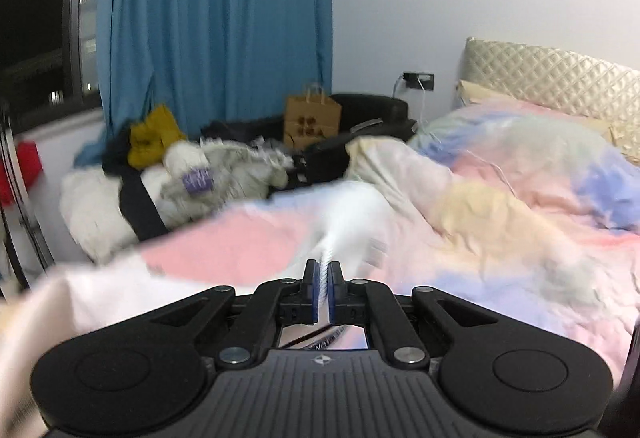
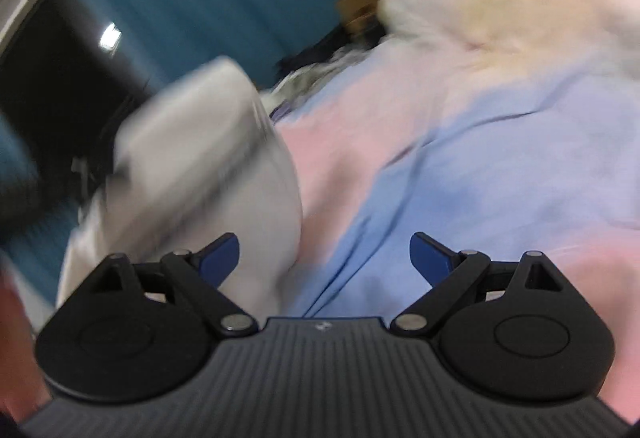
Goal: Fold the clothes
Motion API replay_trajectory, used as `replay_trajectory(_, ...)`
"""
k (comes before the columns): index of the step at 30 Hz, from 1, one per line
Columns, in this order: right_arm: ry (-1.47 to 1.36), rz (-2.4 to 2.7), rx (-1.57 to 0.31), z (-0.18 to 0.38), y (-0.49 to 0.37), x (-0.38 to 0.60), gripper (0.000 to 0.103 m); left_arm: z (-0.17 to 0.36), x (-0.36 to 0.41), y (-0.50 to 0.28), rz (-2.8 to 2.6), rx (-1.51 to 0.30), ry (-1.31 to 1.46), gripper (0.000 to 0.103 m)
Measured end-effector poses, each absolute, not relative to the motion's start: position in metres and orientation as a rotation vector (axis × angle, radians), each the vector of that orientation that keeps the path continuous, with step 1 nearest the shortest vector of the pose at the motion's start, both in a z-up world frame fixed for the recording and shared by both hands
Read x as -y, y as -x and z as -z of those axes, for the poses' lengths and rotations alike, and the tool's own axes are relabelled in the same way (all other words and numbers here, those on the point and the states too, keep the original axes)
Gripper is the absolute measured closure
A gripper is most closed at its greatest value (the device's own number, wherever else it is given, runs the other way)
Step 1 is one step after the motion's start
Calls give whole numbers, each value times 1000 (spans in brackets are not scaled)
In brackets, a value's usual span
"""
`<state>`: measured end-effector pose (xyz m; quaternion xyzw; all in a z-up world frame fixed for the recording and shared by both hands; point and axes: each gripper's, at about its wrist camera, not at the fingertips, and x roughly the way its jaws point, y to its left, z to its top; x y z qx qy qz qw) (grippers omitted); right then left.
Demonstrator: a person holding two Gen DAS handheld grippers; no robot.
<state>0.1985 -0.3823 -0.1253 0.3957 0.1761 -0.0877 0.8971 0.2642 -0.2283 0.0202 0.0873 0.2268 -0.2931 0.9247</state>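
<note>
My left gripper (image 1: 324,270) is shut on a white garment (image 1: 352,217), whose edge is pinched between the blue pads; the cloth trails forward over the pastel duvet (image 1: 500,205) on the bed. In the right wrist view the same white garment (image 2: 208,165) hangs blurred at the left, over the duvet (image 2: 480,141). My right gripper (image 2: 324,258) is open wide and empty, its left finger (image 2: 220,258) close beside the garment. Both views are motion-blurred.
A pile of white and yellow clothes (image 1: 180,173) lies at the bed's far left. A brown paper bag (image 1: 312,117) and dark bags (image 1: 360,141) stand behind. A blue curtain (image 1: 216,21), a quilted headboard (image 1: 552,77) and a dark window (image 2: 60,77) surround the bed.
</note>
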Motion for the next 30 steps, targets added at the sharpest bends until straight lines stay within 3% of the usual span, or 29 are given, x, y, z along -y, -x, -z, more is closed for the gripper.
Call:
replay_trajectory(4,-983,153,-328,125,-178,411,8,21,217,-239,600,-531,-129,91)
replay_trajectory(5,-1014,131,-328,125,-175,414,8,27,213,-231,594,-544,-117,86)
replay_trajectory(7,-1059,105,-333,125,-174,419,8,35,197,-217,585,-559,-86,64)
replay_trajectory(9,-1092,93,-357,128,-175,424,8,41,173,-197,569,-574,-51,57)
replay_trajectory(20,-1092,138,-550,142,-181,400,8,43,-38,-103,208,-731,148,44)
replay_trajectory(25,-1134,133,-642,157,-201,385,8,32,-147,-92,-25,-739,470,27)
replay_trajectory(29,-1100,125,-663,157,-225,370,31,42,-211,-79,-149,-685,734,22)
replay_trajectory(30,-1079,143,-662,156,-231,368,41,47,-226,-75,-182,-675,809,22)
